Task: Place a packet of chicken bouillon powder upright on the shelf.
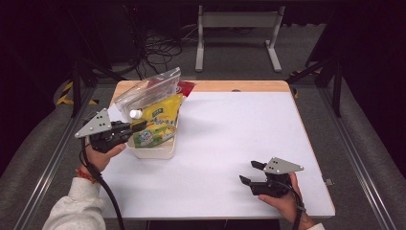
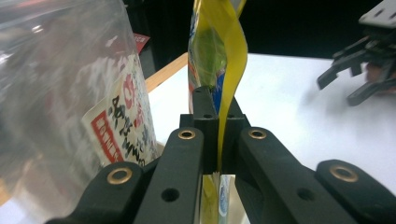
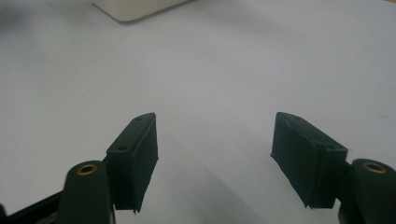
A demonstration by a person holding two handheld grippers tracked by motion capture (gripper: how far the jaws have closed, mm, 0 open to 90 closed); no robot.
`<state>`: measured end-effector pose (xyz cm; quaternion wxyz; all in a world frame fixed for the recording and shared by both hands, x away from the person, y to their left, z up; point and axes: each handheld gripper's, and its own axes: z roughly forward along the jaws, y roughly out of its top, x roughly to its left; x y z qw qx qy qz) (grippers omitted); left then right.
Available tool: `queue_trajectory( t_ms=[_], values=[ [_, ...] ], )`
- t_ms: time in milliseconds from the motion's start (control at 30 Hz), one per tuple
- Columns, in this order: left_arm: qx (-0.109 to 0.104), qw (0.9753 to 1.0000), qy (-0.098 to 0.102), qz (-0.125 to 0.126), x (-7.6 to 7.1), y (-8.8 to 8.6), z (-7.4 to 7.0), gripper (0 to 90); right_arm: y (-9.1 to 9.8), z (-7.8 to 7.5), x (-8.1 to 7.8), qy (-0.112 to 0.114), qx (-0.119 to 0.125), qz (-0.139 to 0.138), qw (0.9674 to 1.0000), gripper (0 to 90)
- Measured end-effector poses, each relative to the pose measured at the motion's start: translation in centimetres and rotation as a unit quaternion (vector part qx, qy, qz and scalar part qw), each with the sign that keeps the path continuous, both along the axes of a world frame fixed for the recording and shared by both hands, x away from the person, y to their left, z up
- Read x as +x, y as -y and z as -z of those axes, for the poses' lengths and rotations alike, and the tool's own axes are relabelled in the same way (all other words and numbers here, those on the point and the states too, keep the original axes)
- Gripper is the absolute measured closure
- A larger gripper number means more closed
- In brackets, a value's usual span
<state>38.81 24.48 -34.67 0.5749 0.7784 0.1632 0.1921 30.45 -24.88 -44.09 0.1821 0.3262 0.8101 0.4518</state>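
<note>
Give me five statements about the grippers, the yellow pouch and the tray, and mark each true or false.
1. The left gripper is clamped on the yellow pouch. True.
2. The right gripper holds a clear bag. False: its jaws stand open with nothing between them.
3. The yellow pouch stands in the cream tray. True.
4. The clear bag lies at the table's right edge. False: it stands at the far left, by the tray.
5. The yellow pouch has a white cap. True.

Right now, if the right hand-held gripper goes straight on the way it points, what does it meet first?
Probably the cream tray, across bare white table. The right hand-held gripper is open; depth is unclear.
</note>
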Motion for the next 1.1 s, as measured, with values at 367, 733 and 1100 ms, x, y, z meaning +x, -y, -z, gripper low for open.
queue_trajectory(
  t_ms=[367,733,1100],
  values=[
    [-0.024,0.9988,-0.024,0.035,0.0,-1.7,0.5,89.5,-0.2,0.2,0.2,-0.007,-0.003,-0.004,1.0000,30.2],
    [-0.039,0.9971,-0.048,0.045,0.5,-2.1,1.1,89.3,-0.4,0.5,0.3,-0.019,-0.011,-0.008,0.9997,29.1],
    [-0.001,0.9982,-0.057,0.021,0.8,-1.1,1.7,89.2,-0.5,0.5,0.3,-0.022,-0.013,-0.011,0.9996,27.6]
  ],
)
